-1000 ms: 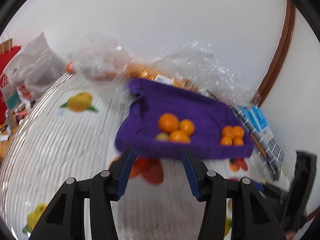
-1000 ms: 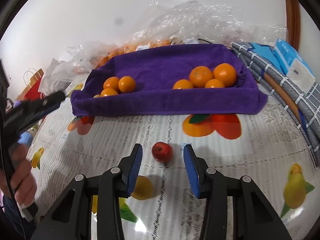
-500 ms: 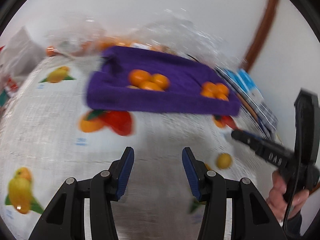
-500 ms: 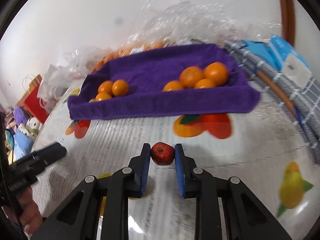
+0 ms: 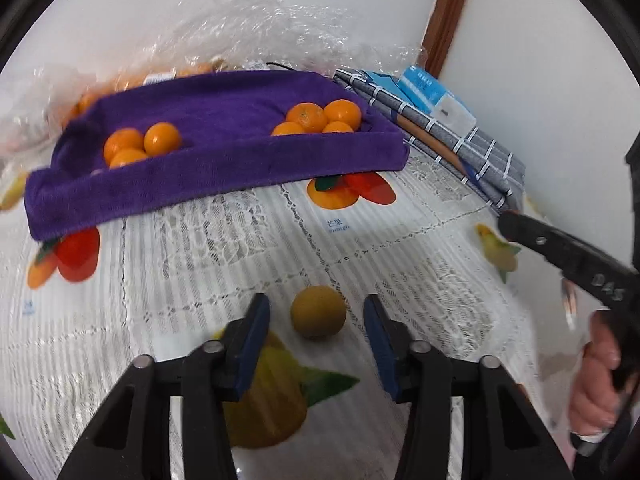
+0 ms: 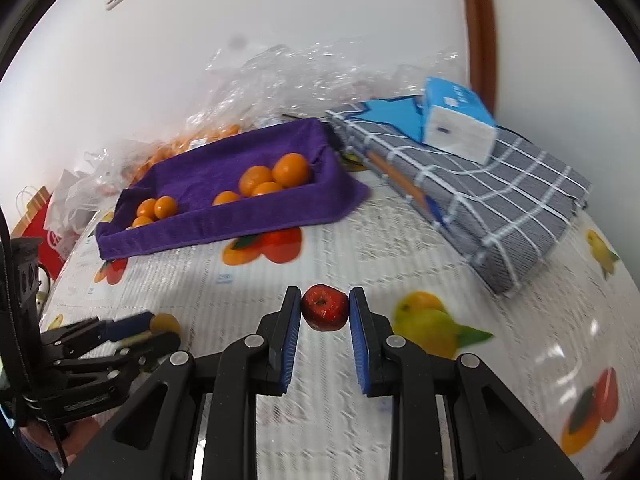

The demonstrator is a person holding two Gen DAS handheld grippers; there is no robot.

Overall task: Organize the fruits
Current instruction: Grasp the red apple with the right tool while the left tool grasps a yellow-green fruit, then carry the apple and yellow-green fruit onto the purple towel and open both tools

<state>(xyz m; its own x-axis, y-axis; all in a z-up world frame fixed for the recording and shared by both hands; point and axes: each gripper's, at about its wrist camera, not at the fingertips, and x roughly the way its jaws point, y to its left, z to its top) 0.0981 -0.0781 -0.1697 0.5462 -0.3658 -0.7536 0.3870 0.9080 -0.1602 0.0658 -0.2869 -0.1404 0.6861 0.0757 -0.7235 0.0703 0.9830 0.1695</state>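
Note:
A small yellow-brown fruit [image 5: 318, 311] lies on the fruit-print tablecloth between the fingers of my left gripper [image 5: 315, 300]. The jaws are closing, with a gap still showing on each side of the fruit. My right gripper [image 6: 325, 296] is shut on a small red apple-like fruit [image 6: 325, 308], both pads pressing its sides just above the cloth. Beyond stands a tray lined with a purple towel [image 5: 224, 176], holding three oranges [image 5: 140, 146] at its left end and several oranges [image 5: 320, 118] at its right. In the right wrist view the left gripper [image 6: 156, 328] shows at lower left.
A folded grey checked cloth [image 6: 500, 216] with a blue-and-white tissue pack [image 6: 456, 124] on it lies right of the tray. Crumpled clear plastic bags [image 5: 256, 28] holding more oranges sit behind the tray against the wall. A red paper bag [image 6: 44, 236] stands far left.
My left gripper swung away from the purple tray and came down around the yellow fruit. My right gripper shut on the red fruit and carried it off to the right.

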